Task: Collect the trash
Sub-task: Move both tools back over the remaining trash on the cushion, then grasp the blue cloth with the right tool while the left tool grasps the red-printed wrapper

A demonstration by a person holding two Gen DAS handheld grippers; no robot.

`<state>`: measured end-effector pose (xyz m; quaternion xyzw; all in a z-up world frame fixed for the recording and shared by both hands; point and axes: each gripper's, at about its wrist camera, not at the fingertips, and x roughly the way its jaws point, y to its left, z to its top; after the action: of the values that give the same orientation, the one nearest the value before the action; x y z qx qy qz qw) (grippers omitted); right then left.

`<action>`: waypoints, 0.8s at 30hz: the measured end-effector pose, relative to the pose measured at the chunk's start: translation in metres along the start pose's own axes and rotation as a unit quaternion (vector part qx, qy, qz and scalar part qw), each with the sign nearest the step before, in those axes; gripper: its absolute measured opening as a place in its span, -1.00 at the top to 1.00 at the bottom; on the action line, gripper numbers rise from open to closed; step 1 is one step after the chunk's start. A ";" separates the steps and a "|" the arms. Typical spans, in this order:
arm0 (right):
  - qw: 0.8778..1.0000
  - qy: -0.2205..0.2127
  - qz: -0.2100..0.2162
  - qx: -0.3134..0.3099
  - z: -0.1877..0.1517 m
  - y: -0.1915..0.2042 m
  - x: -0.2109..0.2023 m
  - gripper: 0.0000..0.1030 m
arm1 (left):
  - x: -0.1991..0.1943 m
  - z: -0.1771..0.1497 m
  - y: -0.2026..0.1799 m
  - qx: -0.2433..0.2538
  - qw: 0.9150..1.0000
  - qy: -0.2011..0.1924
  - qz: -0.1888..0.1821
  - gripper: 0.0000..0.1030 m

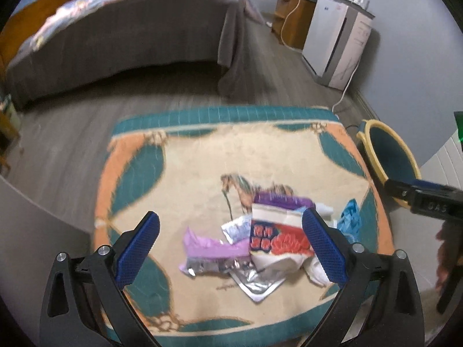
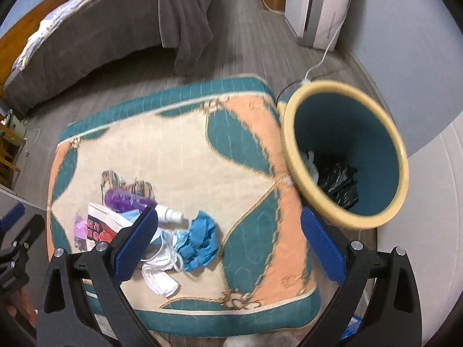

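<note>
Both jaws are seen spread wide with nothing held between the blue pads. The left gripper (image 1: 231,248) is poised above a quilted cushion (image 1: 202,156), tilted down at a heap of trash: a red-and-white snack wrapper (image 1: 275,240), a lilac foil wrapper (image 1: 208,251) and a silver foil pouch (image 1: 257,284). None of it is touched. The right gripper (image 2: 230,248) is held over the cushion's near right part, and the trash lies by its left finger: a crumpled blue glove (image 2: 199,243), a white face mask (image 2: 159,274), a small white bottle (image 2: 170,215) and a purple wrapper (image 2: 124,199). A teal wastebasket (image 2: 344,95) with a yellow rim is seen just beside the cushion's right edge, with a black bag (image 2: 338,182) inside.
</note>
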<state>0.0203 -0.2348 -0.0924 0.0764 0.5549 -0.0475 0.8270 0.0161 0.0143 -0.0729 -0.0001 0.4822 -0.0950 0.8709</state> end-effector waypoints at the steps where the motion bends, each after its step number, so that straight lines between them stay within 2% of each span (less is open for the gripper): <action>1: 1.000 0.007 -0.002 0.005 -0.002 0.001 0.005 -0.89 | 0.004 -0.003 -0.001 0.003 1.000 0.006 0.001 -0.90; 6: 0.999 0.029 -0.023 0.014 -0.008 0.001 0.024 -0.89 | 0.021 -0.013 -0.012 0.046 0.998 0.029 0.017 -0.90; 11: 0.998 0.042 -0.013 0.034 -0.008 -0.003 0.036 -0.88 | 0.038 -0.020 -0.026 0.069 0.996 0.051 -0.001 -0.90; 15: 0.997 0.065 0.007 0.050 -0.010 -0.005 0.051 -0.63 | 0.052 -0.024 -0.038 0.088 0.994 0.067 -0.007 -0.90; 19: 0.996 0.078 0.012 0.045 -0.011 -0.001 0.062 -0.31 | 0.062 -0.028 -0.047 0.101 0.991 0.080 -0.021 -0.90; 24: 0.994 0.098 0.029 0.040 -0.013 0.006 0.073 -0.01 | 0.073 -0.033 -0.060 0.120 0.987 0.097 -0.034 -0.90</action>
<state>0.0370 -0.2263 -0.1647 0.1294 0.6285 -0.0381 0.7661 0.0164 -0.0537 -0.1466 0.0972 0.5494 -0.1814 0.8098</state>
